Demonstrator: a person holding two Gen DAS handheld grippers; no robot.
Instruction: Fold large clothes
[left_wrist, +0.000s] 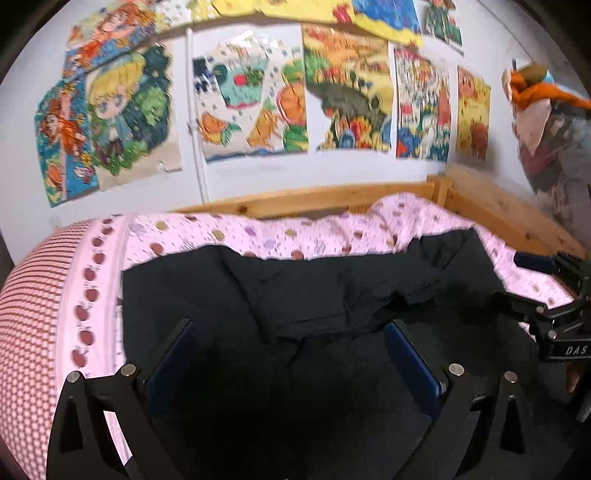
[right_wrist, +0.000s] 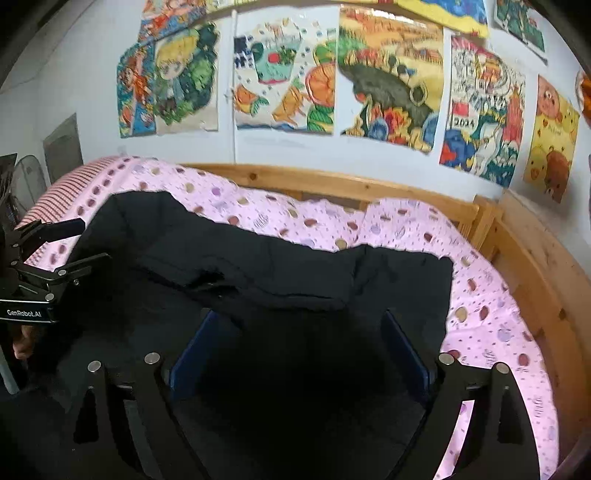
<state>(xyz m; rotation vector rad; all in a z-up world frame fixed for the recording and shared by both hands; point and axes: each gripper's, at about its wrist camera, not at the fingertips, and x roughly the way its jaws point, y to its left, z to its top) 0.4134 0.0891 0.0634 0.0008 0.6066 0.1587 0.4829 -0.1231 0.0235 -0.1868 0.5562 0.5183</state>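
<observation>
Black, thick-looking fabric makes up the large garment (left_wrist: 332, 288), which is spread across the pink dotted bedsheet (left_wrist: 229, 236) on the wooden-framed bed (right_wrist: 524, 258), below a wall of coloured drawings (right_wrist: 284, 81). A folded-over layer with a ragged edge is seen running across its middle, and the far corners lie flat on the sheet. The garment is judged soft and limp, probably padded and moderately heavy for cloth; it is expected to sag and drag when lifted from one point only. Both tongs are released: the left gripper (left_wrist: 291, 354) and the right gripper (right_wrist: 303, 343) are held above the near part of the cloth with jaws spread wide and nothing between the blue pads. Hold is best taken at two well-separated points on one edge or at two corners, with all layers pinched together, so that the fold stays straight.
</observation>
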